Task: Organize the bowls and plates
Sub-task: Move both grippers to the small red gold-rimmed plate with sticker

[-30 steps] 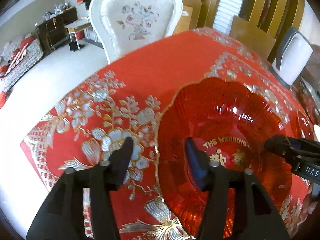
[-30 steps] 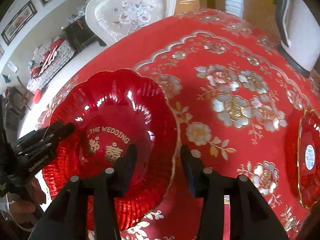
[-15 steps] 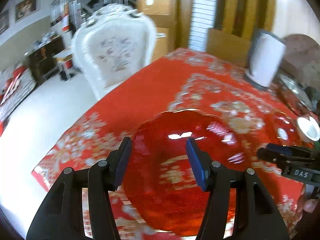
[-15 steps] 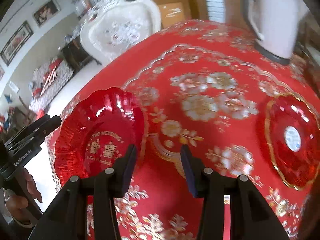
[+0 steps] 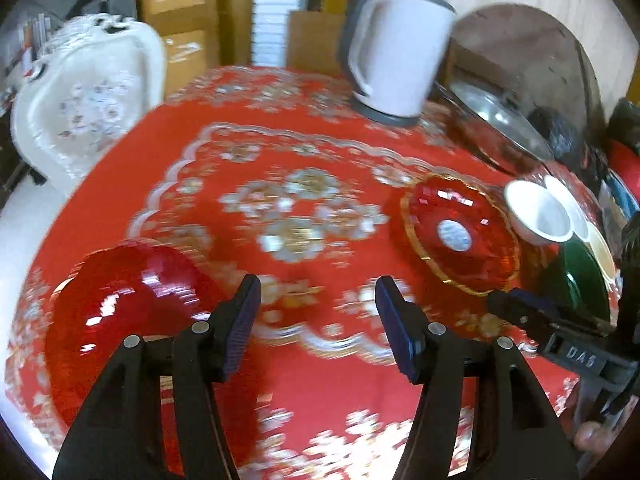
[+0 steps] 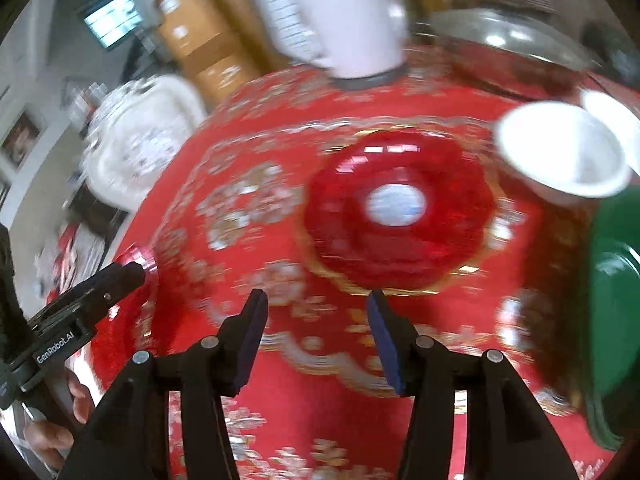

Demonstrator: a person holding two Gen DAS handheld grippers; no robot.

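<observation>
A large red scalloped plate (image 5: 128, 304) lies on the red tablecloth at the near left; its edge shows in the right wrist view (image 6: 136, 264). A smaller red plate with a gold rim and white sticker (image 5: 456, 236) (image 6: 396, 208) lies to the right. White bowls (image 5: 538, 216) (image 6: 560, 156) and a green plate (image 5: 580, 276) (image 6: 616, 308) sit beyond it. My left gripper (image 5: 316, 320) is open and empty over bare cloth. My right gripper (image 6: 316, 336) is open and empty, just short of the smaller red plate.
A white electric kettle (image 5: 392, 48) stands at the table's far side. A steel pot lid (image 5: 500, 120) lies at the back right. A white ornate chair (image 5: 88, 96) stands beyond the table's left edge.
Both grippers have swung right, away from the large red plate, which now lies at the left. The smaller red plate, bowls and green plate have come into view. Both stay open.
</observation>
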